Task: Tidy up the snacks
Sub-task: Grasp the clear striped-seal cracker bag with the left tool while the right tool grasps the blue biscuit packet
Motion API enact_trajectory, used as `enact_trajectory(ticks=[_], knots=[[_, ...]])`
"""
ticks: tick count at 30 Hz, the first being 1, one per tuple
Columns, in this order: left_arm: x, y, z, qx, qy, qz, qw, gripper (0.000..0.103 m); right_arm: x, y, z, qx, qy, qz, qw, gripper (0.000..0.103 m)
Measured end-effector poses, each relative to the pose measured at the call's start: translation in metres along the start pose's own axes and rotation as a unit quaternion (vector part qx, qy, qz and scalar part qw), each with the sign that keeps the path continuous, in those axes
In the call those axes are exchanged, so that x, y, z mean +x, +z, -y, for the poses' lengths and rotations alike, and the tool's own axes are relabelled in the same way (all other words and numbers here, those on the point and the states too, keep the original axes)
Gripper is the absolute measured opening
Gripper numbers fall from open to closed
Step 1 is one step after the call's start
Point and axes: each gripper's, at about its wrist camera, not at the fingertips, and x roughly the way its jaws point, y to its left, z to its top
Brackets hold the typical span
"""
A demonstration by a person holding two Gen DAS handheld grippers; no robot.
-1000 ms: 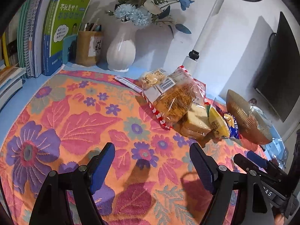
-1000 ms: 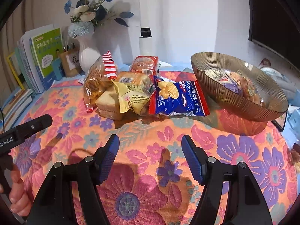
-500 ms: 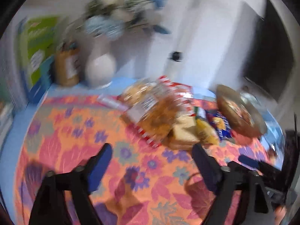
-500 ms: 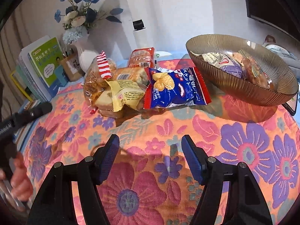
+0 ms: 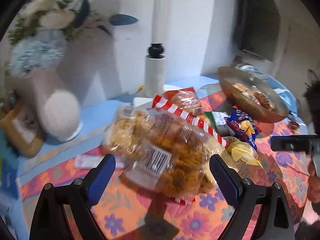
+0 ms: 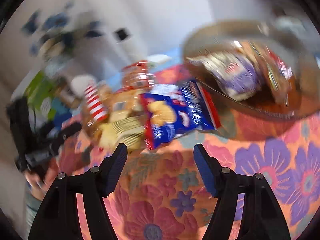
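While both tools are only closing in on the heap of snacks, the step in hand looks like the reach before a pick-up: nothing is lifted yet, and the packets lie bunched together on the orange floral tablecloth [image 5: 128, 204] toward its far edge, just beside the ribbed amber glass bowl [image 5: 266, 116] that already holds a few wrapped packets. The left gripper [image 5: 162, 167] has its blue-padded jaws spread wide, and the clear crinkly bag of golden fried snacks with a red-and-white striped edge [image 5: 172, 150] sits between them in that view, bulging toward the camera; whether either pad touches the plastic I cannot tell, since the picture is smeared. The right gripper [image 6: 160, 156] is likewise wide apart and empty, poised over bare cloth just short of the blue foil packet with a red border [image 6: 176, 114], which lies near the bowl's rim with a pale yellow packet [image 6: 122, 134] touching it on the left. I judge the next move calls for the left jaws to settle around the middle of the clear bag and close gently, because the contents look brittle and the film slippery, then carry it over into the bowl; the right tool could take the blue packet the same way.
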Motion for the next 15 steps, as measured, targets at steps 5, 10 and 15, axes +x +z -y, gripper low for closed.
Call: enact_trajectory(ticks=[5,10,15], knots=[[0.024,0.006,-0.008,0.007,-0.055,-0.019,0.9983,0.093,0.020,0.012,0.012,0.092,0.038,-0.027,0.995,0.068],[0.033,-0.001,-0.001,0.027,-0.062,-0.031,0.9972,0.093,0.029,0.022,0.015,0.160,0.011,-0.006,0.987,0.068],[0.037,-0.003,-0.002,0.014,-0.062,-0.030,0.9976,0.090,0.043,0.026,0.029,0.242,-0.002,-0.004,0.970,0.068]])
